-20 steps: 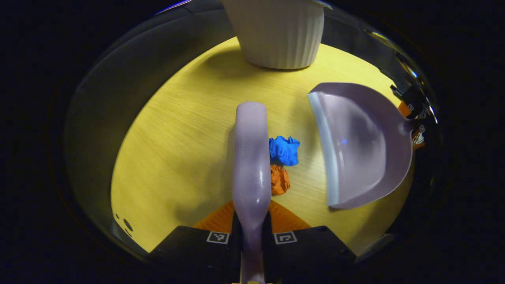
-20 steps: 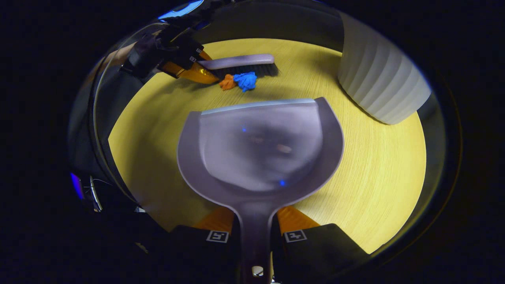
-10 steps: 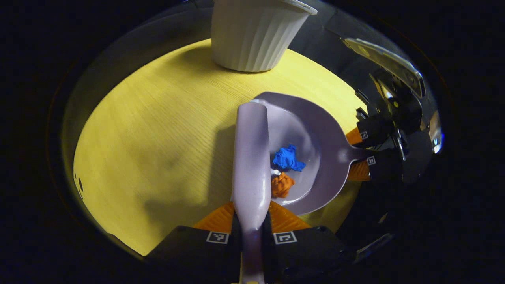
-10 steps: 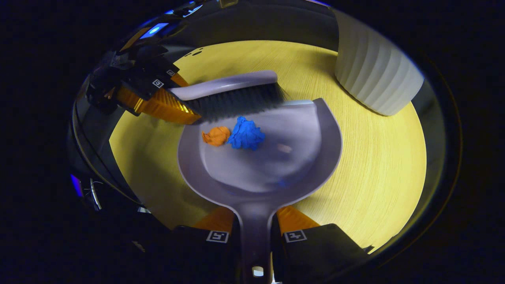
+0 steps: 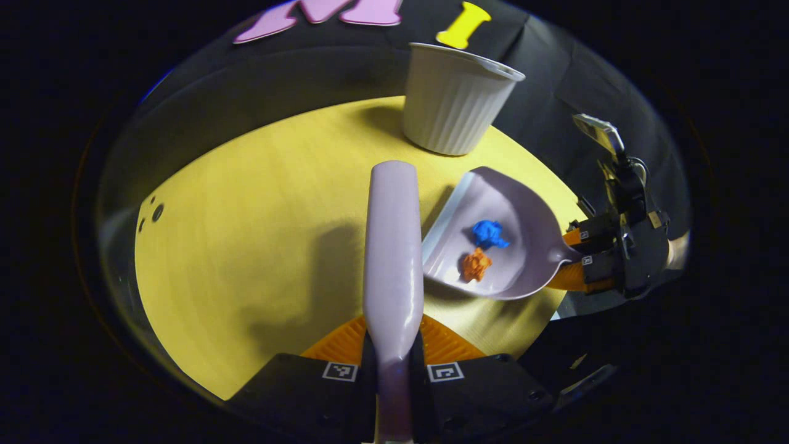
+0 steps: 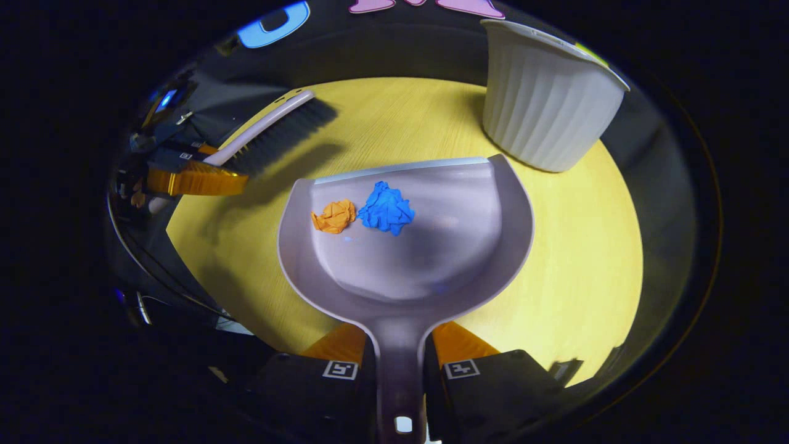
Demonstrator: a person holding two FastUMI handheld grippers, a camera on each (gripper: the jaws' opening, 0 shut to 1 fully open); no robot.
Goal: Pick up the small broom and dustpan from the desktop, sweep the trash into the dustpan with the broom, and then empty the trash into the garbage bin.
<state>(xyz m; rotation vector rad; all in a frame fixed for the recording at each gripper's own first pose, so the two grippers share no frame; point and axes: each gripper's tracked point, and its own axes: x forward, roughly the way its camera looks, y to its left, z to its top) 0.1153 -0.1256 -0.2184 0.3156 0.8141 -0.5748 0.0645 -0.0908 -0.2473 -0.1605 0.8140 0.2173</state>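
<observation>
Trash is in the pan, so the step in hand, as I judge it, is carrying the load to the bin and tipping it out. The right claw [image 6: 399,370] is clamped on the handle of the pale lilac plastic dustpan [image 6: 425,259], both fingers pressing its neck, and the crumpled blue paper ball [image 6: 386,208] and the smaller crumpled orange paper ball [image 6: 334,216] lie side by side near the pan's open front lip, not back in the deep part. That is the risk: any forward dip on the way would let them roll off the lip onto the yellow wood-grain table [image 6: 579,259]. Best to keep the handle low and the lip a touch raised until the lip is over the rim of the white ribbed plastic garbage bin [image 6: 542,105], which stands upright just beyond the pan's front right corner, then tip forward so both balls slide in. The bin's wall is close to the pan, so the pan probably needs lifting clear of the rim first. The left claw [image 5: 393,364] is clamped on the handle of the lilac small broom with dark bristles [image 5: 393,246], held off to the pan's left side and apart from it, out of the path to the bin.
</observation>
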